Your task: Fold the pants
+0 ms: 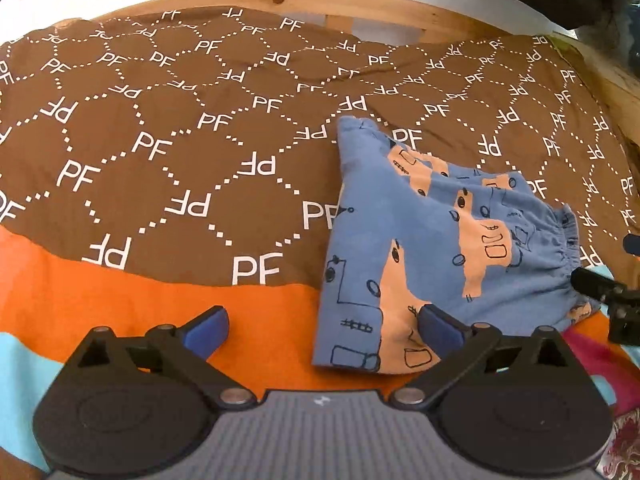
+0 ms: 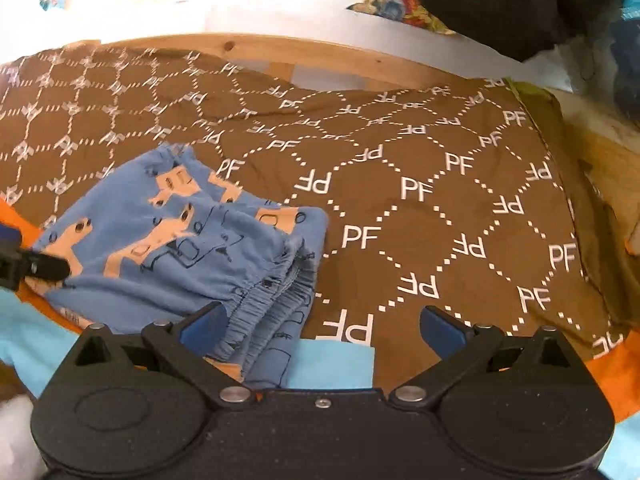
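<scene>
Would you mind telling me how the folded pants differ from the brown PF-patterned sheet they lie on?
The pants are blue with peach shapes and dark line drawings; the sheet is brown with white PF letters and dotted diamonds. The pants are folded into a compact stack with a gathered elastic waistband; the sheet is spread out in one layer. The pants cover a small patch; the sheet spans most of the surface. Both are printed fabric, lying flat.

pants (image 1: 432, 248): 1 | tools: 2 – left tool (image 1: 324, 326), right tool (image 2: 322, 326) | brown patterned sheet (image 1: 160, 128): 1
</scene>
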{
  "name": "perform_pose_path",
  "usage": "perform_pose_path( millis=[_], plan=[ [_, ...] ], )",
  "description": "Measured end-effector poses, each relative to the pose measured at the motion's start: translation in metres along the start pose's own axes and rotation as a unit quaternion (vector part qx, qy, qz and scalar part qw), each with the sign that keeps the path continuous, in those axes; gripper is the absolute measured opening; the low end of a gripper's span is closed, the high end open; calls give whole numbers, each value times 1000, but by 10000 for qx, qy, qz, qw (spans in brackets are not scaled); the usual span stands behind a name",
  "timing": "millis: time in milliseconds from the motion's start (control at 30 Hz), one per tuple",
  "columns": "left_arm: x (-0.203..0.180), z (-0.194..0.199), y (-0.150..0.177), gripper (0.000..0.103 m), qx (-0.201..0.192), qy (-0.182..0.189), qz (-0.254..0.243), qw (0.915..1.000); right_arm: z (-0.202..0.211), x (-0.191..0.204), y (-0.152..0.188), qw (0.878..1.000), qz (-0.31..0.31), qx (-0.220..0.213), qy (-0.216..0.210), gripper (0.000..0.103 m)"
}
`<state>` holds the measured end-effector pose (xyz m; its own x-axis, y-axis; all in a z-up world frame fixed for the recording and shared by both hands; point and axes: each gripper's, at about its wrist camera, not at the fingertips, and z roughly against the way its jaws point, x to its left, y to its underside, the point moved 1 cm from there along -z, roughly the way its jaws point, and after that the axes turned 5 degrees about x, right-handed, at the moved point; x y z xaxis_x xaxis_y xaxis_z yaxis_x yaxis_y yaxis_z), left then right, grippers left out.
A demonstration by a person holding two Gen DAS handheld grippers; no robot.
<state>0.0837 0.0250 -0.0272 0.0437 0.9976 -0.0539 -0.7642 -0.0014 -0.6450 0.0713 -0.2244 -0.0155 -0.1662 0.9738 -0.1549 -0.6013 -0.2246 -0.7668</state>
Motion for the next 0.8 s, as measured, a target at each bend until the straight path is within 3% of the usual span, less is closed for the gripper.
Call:
perform_pose_path(
  millis=[133, 233, 433, 633, 800],
  plan=[
    [1, 1, 2, 102, -39, -11, 26, 10000, 5, -3, -2, 9997, -65, -188, 137, 102],
    [1, 1, 4, 103, -78, -1, 72, 9999, 9, -8, -2, 9988, -303, -374, 9, 102],
    [2, 2, 8, 103, -193, 40, 99, 9998, -2, -2, 3, 9996, -181, -183, 61, 102],
    [6, 1, 12, 103, -280, 139, 140, 9994, 6, -15, -2, 9966, -587, -572, 91, 102],
    [8, 0, 18, 103, -448, 199, 151, 9987, -9, -23, -10, 9959, -702, -567, 45, 102]
  ],
)
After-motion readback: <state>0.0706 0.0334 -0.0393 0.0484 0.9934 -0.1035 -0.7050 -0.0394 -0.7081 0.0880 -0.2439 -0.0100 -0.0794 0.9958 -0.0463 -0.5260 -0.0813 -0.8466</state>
